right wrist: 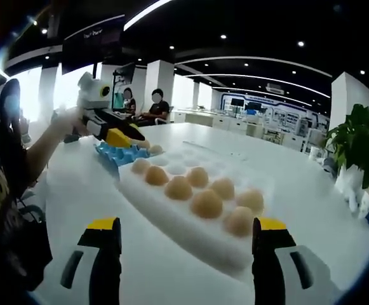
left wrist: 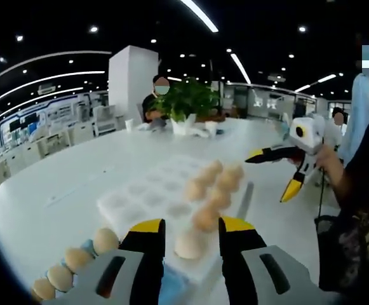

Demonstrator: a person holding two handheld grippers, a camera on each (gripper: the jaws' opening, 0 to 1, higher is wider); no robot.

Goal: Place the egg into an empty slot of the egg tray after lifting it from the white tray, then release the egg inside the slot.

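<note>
A white egg tray [left wrist: 140, 190] lies on the white table with several tan eggs [left wrist: 213, 187] along its right side. One egg [left wrist: 189, 244] sits at the tray's near corner between the jaws of my left gripper [left wrist: 192, 225], which is open and not touching it. A blue tray [left wrist: 171, 286] below holds a row of eggs [left wrist: 76, 257]. In the right gripper view my right gripper [right wrist: 187, 225] is open and empty, facing the egg tray [right wrist: 184, 232] and its eggs [right wrist: 206, 203]. The left gripper [right wrist: 124, 135] hovers over the blue tray [right wrist: 117, 152]. The right gripper [left wrist: 272, 173] hangs spread beside the tray.
A hand [left wrist: 330, 162] holds the right gripper, and the person's dark sleeve [right wrist: 19, 165] is at the left. A potted plant [left wrist: 187, 98] and cups stand at the table's far end, where people sit. Another plant [right wrist: 359, 146] is at the right.
</note>
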